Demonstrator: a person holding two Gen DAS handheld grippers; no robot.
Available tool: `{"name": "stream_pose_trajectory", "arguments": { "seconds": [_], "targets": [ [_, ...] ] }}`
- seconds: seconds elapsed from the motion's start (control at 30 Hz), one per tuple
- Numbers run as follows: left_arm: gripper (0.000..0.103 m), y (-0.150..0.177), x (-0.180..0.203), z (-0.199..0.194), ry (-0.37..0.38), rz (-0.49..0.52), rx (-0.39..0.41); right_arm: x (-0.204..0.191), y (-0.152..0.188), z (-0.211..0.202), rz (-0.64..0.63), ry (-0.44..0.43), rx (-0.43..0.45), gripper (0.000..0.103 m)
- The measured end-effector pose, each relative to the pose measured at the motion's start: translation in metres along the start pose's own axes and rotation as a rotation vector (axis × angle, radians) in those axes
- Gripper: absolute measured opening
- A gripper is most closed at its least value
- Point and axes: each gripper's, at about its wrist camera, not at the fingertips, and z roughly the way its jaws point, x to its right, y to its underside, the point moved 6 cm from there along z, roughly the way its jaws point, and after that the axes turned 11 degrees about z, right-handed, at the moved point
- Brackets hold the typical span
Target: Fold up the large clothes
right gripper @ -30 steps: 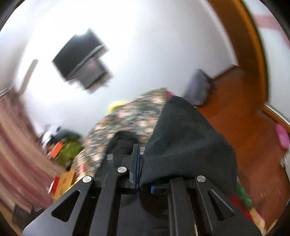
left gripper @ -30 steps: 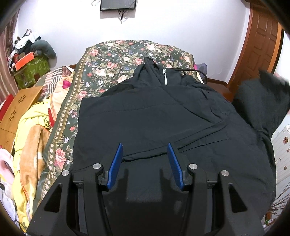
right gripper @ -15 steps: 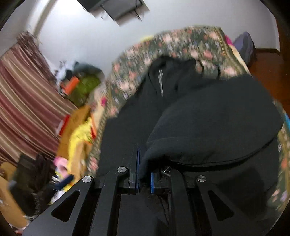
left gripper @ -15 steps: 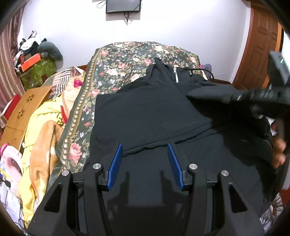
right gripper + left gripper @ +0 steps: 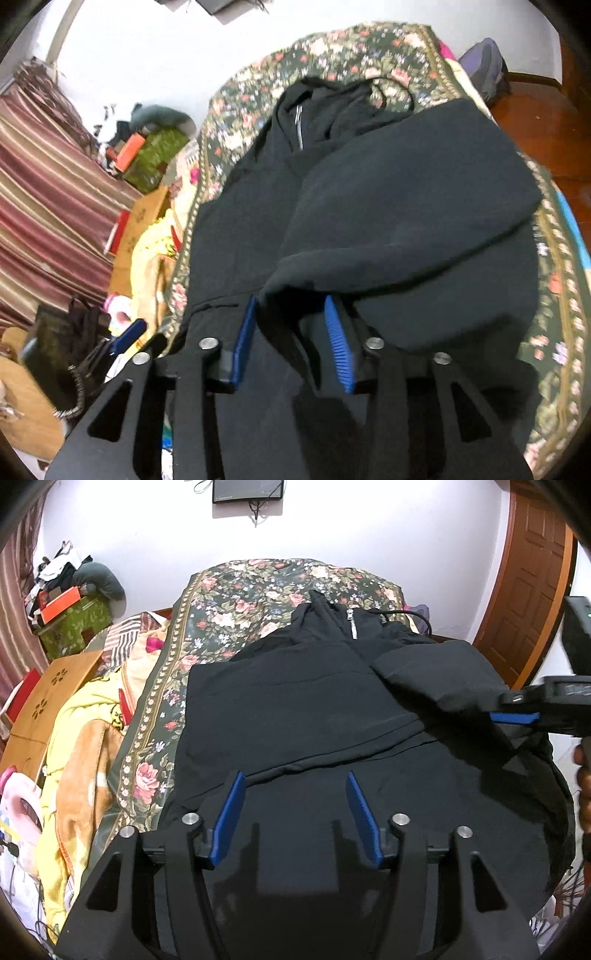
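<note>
we lay right sleeve (image 5: 406, 206) across black hoodie (image 5: 295, 709); right gripper (image 5: 291, 332) spread, sleeve cuff loose between pads; left gripper (image 5: 293, 812) spread, empty. next we grab hem.

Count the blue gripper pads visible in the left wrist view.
3: two on the open left gripper, over the black jacket; one on the right gripper at the right edge. Its other pad is hidden.

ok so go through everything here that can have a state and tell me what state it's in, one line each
black hoodie: spread flat on the floral bedspread, front up
right sleeve: folded across the chest
collar zipper: zipped shut
left claw: open, empty, above the hem
right claw: open, sleeve cuff loose between its pads
wooden door: shut
wall screen: off
</note>
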Motion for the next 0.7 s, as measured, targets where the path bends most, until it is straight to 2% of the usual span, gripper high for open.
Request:
{"name": "stream_pose_trajectory", "arguments": {
  "seconds": [0.07, 0.1, 0.27, 0.4, 0.57, 0.7],
  "targets": [
    [0.057, -0.003, 0.005, -0.001, -0.002, 0.014, -0.002, 0.007, -0.001, -0.019, 0.002, 0.003, 0.048, 0.049],
    [0.057, -0.004, 0.007, -0.001, -0.004, 0.022, -0.002, 0.009, -0.003, -0.026, 0.005, 0.000, 0.067, 0.050],
    [0.057, -0.011, 0.017, 0.001, -0.006, 0.043, 0.000, 0.043, -0.014, -0.058, 0.111, -0.043, 0.137, 0.051],
    [0.057, -0.015, 0.024, 0.008, 0.002, 0.046, -0.009, 0.085, -0.031, -0.069, 0.235, 0.011, 0.205, 0.051],
    [0.057, -0.018, 0.035, 0.012, 0.018, 0.058, -0.011, 0.124, -0.048, -0.056, 0.357, 0.030, 0.194, 0.051],
    [0.057, -0.020, 0.040, 0.016, 0.023, 0.070, -0.016, 0.132, -0.060, -0.036, 0.425, -0.035, 0.150, 0.051]
  ]
}}
